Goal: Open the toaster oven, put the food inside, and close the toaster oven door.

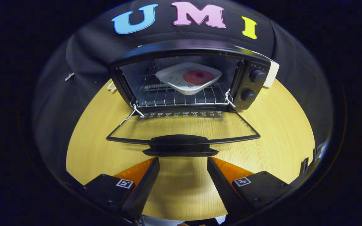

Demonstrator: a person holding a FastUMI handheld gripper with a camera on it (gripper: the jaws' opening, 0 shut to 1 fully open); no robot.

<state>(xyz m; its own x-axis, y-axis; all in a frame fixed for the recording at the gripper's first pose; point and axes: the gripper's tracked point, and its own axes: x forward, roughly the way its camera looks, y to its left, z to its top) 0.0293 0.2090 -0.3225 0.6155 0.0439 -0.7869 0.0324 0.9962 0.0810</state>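
A black toaster oven (187,75) stands on the round wooden table (278,125). Its glass door (184,127) lies folded down flat toward me, with the black door handle (180,146) at its near edge. Inside, on the wire rack (181,97), rests a white square plate (189,78) carrying a round reddish piece of food (199,77). My gripper (183,160) is open, fingertips just short of the door handle and a little below it, one on each side of the handle's middle. Nothing sits between the fingers.
Two black knobs (252,84) sit on the oven's right panel. White cords (134,111) tie the door corners to the oven frame. A white object (273,73) shows behind the oven's right side. Bare tabletop stretches left and right of the door.
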